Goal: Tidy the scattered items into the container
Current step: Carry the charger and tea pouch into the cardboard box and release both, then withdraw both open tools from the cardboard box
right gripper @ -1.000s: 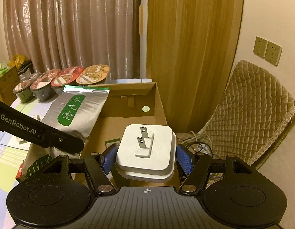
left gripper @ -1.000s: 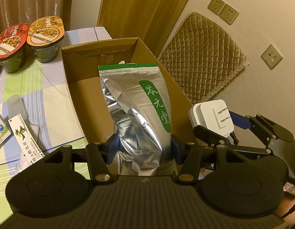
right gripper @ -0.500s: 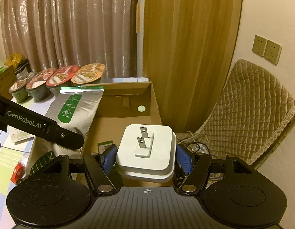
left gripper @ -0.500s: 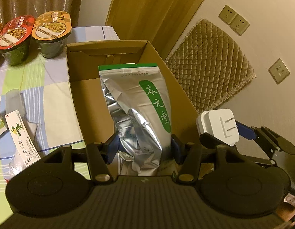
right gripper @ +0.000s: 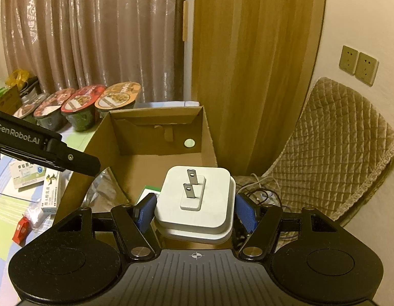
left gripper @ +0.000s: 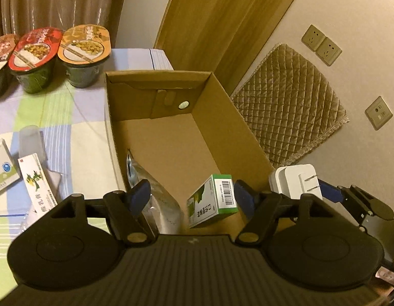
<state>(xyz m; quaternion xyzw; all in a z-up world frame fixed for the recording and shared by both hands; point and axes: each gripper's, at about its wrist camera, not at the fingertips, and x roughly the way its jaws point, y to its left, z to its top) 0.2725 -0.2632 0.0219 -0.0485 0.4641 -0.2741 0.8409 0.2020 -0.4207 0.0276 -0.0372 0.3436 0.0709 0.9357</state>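
I am holding the white square plug adapter (right gripper: pixel 195 201) between my right hand-held gripper (right gripper: pixel 195 210) pads, prongs facing up, low in the frame centre, just in front of the open brown cardboard box (right gripper: pixel 158 150), so it can drop in next. My left hand-held gripper (left gripper: pixel 191 199) is hanging wide apart and empty over the box's near end, where the crinkled silver foil pouch (left gripper: pixel 156 199) and green-and-white carton (left gripper: pixel 213 204) are lying. Small medicine boxes (left gripper: pixel 37 186) are waiting on the checked worktop (left gripper: pixel 77 137), left of frame.

L tongs (left gripper: pixel 191 195) now apart, foil pouch (left gripper: pixel 156 199) dropped into box (left gripper: pixel 222 117).
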